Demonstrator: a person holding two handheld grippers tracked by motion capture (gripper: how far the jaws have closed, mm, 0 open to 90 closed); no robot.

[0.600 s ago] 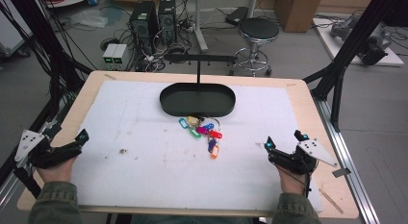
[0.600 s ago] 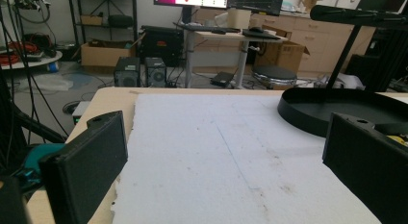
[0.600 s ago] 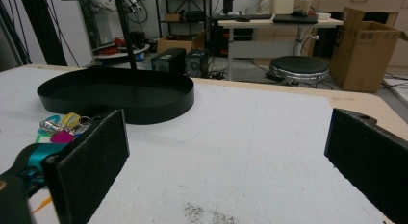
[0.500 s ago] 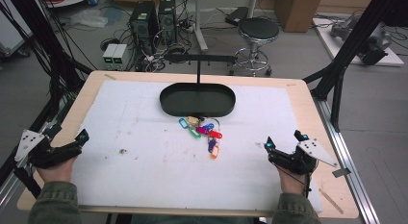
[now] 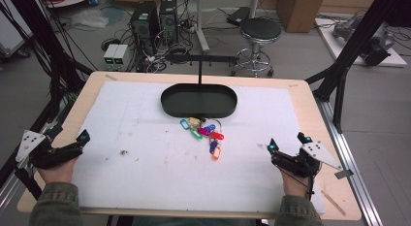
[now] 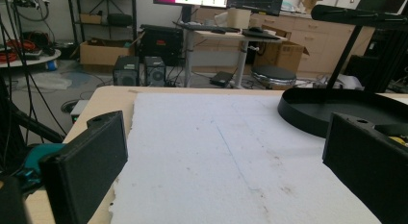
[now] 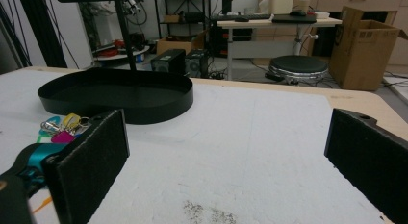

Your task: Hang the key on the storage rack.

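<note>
Nothing has moved: both hand-held grippers, left (image 5: 83, 137) and right (image 5: 287, 143), rest spread and empty on the counter (image 5: 145, 168). The key-tag bunch (image 5: 206, 134) lies beside the black tray (image 5: 198, 101), forward-left of the nearer right one.

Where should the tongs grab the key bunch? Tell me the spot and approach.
Take the key bunch by the orange tag at its near end. It sticks out clear of the black tray, so the right tongs can probably come straight down from above, jaws either side.
</note>
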